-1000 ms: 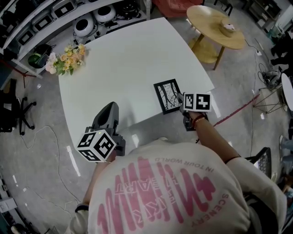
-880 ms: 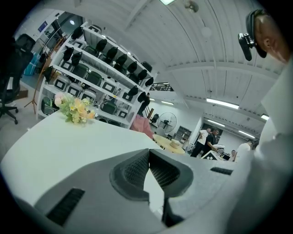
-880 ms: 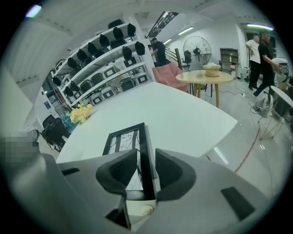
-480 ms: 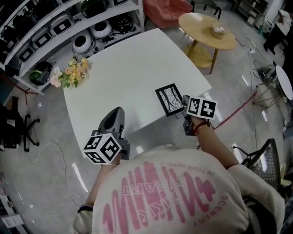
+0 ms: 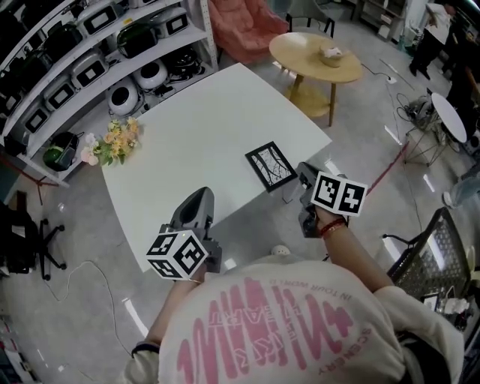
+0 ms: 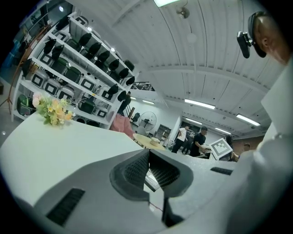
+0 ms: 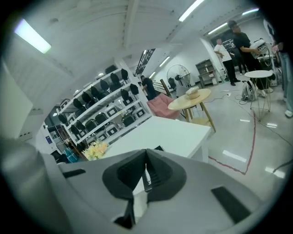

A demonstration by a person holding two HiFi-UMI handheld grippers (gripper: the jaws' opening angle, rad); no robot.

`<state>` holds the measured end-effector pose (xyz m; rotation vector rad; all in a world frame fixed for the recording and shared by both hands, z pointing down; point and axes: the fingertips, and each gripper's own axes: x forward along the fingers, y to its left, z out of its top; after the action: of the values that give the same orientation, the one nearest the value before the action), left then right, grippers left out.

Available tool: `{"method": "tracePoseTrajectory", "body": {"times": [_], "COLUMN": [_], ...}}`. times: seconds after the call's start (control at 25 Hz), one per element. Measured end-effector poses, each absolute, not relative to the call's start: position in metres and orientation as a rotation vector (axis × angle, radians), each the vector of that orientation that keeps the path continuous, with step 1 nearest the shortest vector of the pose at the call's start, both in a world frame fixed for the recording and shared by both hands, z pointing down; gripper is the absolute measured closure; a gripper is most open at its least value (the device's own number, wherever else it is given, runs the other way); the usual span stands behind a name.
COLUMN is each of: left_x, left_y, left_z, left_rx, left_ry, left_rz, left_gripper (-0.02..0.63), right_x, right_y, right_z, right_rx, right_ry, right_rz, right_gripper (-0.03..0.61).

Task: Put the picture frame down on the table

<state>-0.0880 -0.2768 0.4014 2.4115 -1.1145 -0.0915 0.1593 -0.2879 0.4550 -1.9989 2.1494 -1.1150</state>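
Observation:
The picture frame (image 5: 271, 165), black-edged with a white branching print, lies flat on the white table (image 5: 195, 120) near its front right edge. My right gripper (image 5: 302, 172) hovers just off that edge, a short way from the frame's near corner, with its jaws shut and nothing between them. In the right gripper view the shut gripper (image 7: 146, 153) points across the table, and a black corner of the frame (image 7: 159, 148) shows just past the jaws. My left gripper (image 5: 199, 195) is at the table's front edge, left of the frame, also shut and holding nothing (image 6: 147, 153).
A bunch of flowers (image 5: 112, 141) lies at the table's far left corner. Shelves of equipment (image 5: 90, 52) stand behind it. A round wooden table (image 5: 315, 56) and a pink chair (image 5: 240, 19) are beyond the far right side. People stand in the background (image 7: 238, 41).
My right gripper has drawn back from the frame's edge toward my body. The frame has stayed flat on the table. The left gripper has barely moved.

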Motion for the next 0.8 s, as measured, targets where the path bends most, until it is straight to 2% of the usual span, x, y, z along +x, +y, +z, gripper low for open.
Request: {"method": "tracePoseTrajectory", "body": {"times": [0.36, 0.8], "left_x": [-0.068, -0.033], "left_y": [-0.250, -0.193], "left_z": [0.375, 0.370], "left_rx": [2.464, 2.441], "left_ry": [-1.177, -1.238], "left_rz": [-0.184, -0.190], "left_gripper": [0.610, 0.609], "right_x": [0.158, 0.193], "right_y": [-0.256, -0.197], "right_z": [0.362, 0.354], "right_rx": [-1.882, -1.871], "right_ry": [2.311, 2.380], "right_rz": [-0.578, -0.520], "right_gripper": [0.572, 0.572]}}
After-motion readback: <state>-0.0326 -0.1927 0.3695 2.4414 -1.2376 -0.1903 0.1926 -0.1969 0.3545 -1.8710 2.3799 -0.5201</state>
